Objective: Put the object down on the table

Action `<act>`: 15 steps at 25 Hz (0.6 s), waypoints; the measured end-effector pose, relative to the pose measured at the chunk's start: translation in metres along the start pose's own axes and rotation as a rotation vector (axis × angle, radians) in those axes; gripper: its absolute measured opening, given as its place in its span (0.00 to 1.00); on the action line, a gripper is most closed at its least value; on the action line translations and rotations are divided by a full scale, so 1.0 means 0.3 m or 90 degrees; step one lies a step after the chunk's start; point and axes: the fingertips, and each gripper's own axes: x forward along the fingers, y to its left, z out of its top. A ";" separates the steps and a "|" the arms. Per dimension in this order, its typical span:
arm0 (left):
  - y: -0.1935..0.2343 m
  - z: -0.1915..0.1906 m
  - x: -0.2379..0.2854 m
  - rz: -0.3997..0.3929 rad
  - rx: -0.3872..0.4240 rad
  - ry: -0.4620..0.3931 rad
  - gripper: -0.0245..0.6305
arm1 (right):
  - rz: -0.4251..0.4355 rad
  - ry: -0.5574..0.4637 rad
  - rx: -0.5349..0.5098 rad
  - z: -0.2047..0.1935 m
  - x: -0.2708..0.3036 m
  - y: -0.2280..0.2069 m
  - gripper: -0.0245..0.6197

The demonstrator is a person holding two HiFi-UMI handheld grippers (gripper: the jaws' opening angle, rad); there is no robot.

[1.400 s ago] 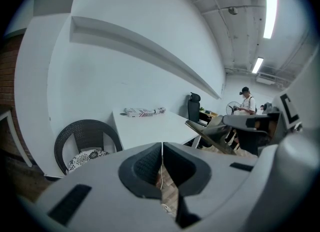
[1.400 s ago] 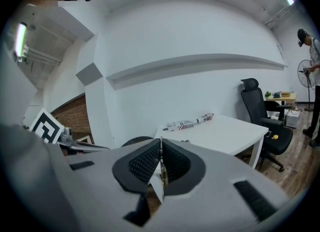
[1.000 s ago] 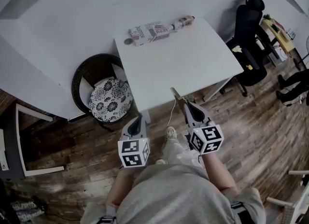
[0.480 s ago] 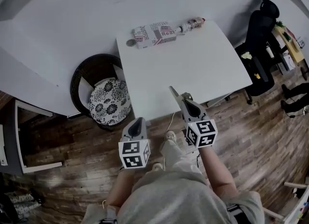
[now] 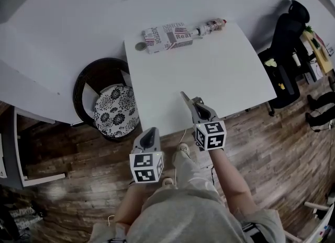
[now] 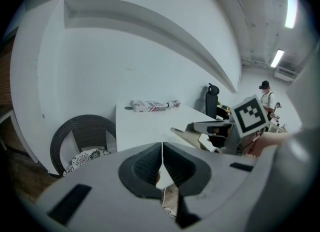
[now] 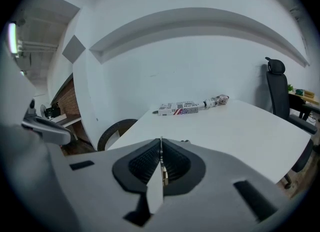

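Obj = thin flat tan card (image 5: 186, 99), pinched edge-on in the right gripper (image 5: 196, 105), jaws pressed onto it w/ no gap showing in the right gripper view. Card pokes fwd past the tips, over the near edge of the white table (image 5: 225, 69); I can't tell if it touches the top. Left gripper (image 5: 151, 131) sits just short of the table's near edge, low and to the left of the right one, jaws pressed together w/ nothing between them. At the table's far edge by the wall: printed box (image 5: 166, 36), small bottle-like item (image 5: 211, 26) at its right end, small round disc (image 5: 140, 46) at its left. Wicker chair (image 5: 86, 87) w/ floral cushion (image 5: 114, 111) stands left of the table, black office chair (image 5: 287, 32) to the right.
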 end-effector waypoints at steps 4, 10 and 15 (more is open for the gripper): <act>-0.013 -0.002 0.020 -0.003 0.001 0.006 0.05 | -0.001 0.016 -0.001 -0.015 0.060 -0.019 0.06; -0.037 -0.012 0.035 -0.013 0.006 0.011 0.05 | -0.007 0.034 0.001 -0.044 0.105 -0.036 0.06; -0.061 -0.015 0.045 -0.024 0.008 0.014 0.05 | -0.012 0.044 0.006 -0.070 0.115 -0.055 0.06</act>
